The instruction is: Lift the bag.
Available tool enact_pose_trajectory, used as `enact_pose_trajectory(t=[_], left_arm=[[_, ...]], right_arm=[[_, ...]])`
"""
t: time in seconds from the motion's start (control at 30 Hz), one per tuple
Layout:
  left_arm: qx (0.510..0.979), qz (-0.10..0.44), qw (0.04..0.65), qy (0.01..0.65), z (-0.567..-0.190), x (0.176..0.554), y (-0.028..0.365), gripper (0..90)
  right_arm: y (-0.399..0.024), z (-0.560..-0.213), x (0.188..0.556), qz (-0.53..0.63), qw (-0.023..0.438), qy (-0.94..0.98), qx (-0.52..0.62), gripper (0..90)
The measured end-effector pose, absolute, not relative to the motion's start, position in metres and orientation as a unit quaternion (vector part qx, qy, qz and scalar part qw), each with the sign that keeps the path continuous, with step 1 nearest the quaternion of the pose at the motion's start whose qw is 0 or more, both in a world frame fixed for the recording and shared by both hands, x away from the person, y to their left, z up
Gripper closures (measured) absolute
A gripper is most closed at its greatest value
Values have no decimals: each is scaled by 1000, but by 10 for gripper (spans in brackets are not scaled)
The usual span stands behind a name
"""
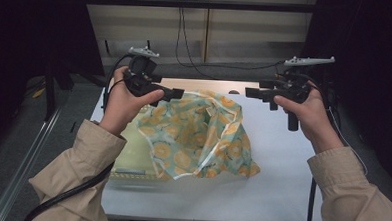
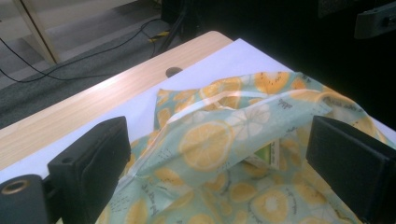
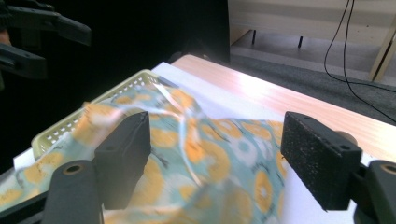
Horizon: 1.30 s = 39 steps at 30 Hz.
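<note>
Item: patterned cloth (image 1: 198, 135), pale green with orange citrus slices and a white edge stripe, lying crumpled in a loose heap on the white table (image 1: 277, 159), towards its left half; its left side drapes over a pale yellow-green lattice basket (image 1: 129, 155), whose perforated rim also shows in the right gripper view. Left gripper (image 1: 177, 94): held in the person's left hand just above the cloth's upper left edge, jaws spread wide, a raised fold of cloth between them but no pad pressing on it. Right gripper (image 1: 250, 92): held in the right hand above the table, near the cloth's upper right edge, jaws spread apart, nothing pinched. Beige sleeves (image 1: 76, 170) enter from below. Wooden table edge (image 1: 195, 84) runs behind the white surface
</note>
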<state>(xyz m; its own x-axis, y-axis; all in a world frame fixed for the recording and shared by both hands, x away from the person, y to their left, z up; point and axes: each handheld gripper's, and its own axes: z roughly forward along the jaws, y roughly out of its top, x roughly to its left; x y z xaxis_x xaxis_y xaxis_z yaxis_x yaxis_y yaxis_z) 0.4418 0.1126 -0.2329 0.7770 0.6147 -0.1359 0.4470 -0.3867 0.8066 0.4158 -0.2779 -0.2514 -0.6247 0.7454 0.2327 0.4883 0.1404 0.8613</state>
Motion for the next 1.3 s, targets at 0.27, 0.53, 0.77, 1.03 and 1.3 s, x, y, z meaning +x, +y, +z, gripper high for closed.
enact_pose_trajectory(t=[0.27,0.53,0.77,1.03,1.3], left_arm=[[827,93,450,324,-264,432,141,63],[838,96,433,318,-292,416,156,65],[851,78,412,315,-322,399,167,63],[847,72,409,332,-347,387,185,75],[846,69,407,338,-363,370,196,75]], right_arm=[[-292,-282,405,492,127,759,407,238],[-298,-310,389,483,131,770,396,225],[-302,-336,371,463,133,784,392,216],[-306,-366,349,442,118,799,390,208],[-311,-395,320,423,126,811,385,199]])
